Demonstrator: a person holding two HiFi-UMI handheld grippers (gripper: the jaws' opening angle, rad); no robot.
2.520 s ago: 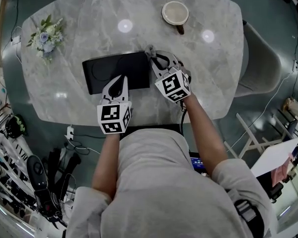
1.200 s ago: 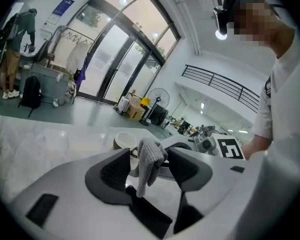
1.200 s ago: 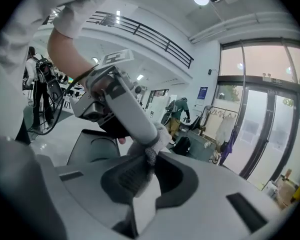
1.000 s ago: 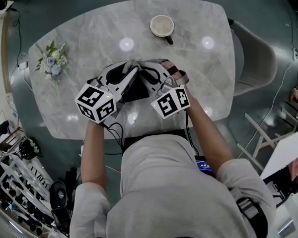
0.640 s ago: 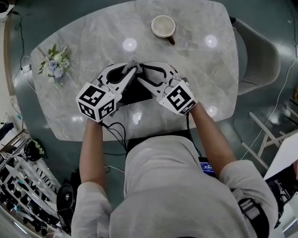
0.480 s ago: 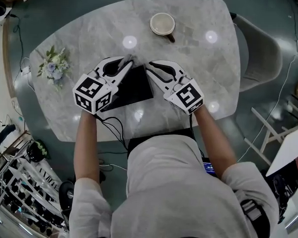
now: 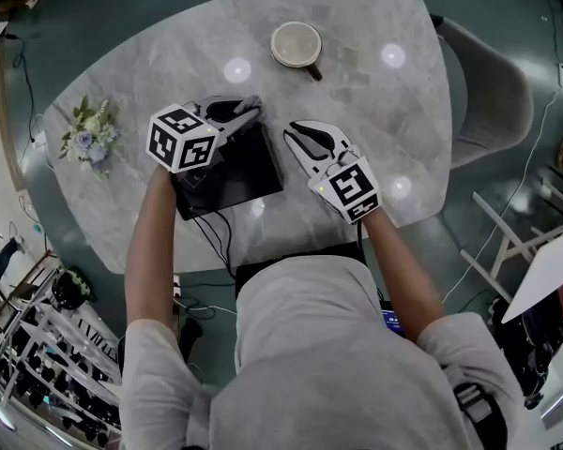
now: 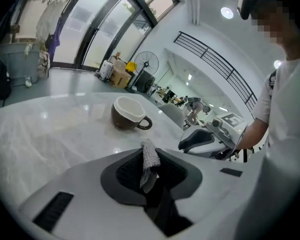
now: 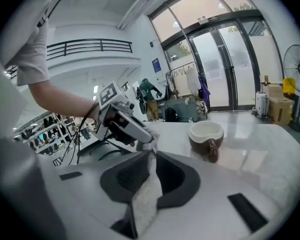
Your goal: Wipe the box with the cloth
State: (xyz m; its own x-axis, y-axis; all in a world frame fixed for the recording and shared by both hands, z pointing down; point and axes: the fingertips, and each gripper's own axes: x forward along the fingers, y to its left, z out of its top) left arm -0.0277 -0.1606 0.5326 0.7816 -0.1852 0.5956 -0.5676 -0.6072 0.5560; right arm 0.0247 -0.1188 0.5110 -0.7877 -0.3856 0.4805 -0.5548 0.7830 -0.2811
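Note:
The flat black box lies on the marble table in front of me. My left gripper hangs over the box's far edge, shut on a small grey cloth. In the left gripper view the cloth hangs down between the pads, and these jaws have just been closing on it. My right gripper hovers a short way right of the box, apart from the cloth. Its jaws stand a narrow way apart with nothing between them; pale table shows through the gap.
A brown cup with a white inside stands at the far middle of the table. A small bunch of flowers lies at the left end. A grey chair stands beyond the right end. Cables and shelving fill the floor at lower left.
The cloth went from the right gripper to the left when the two met above the box. Since then the grippers have drawn apart and sunk, the left one keeping the cloth.

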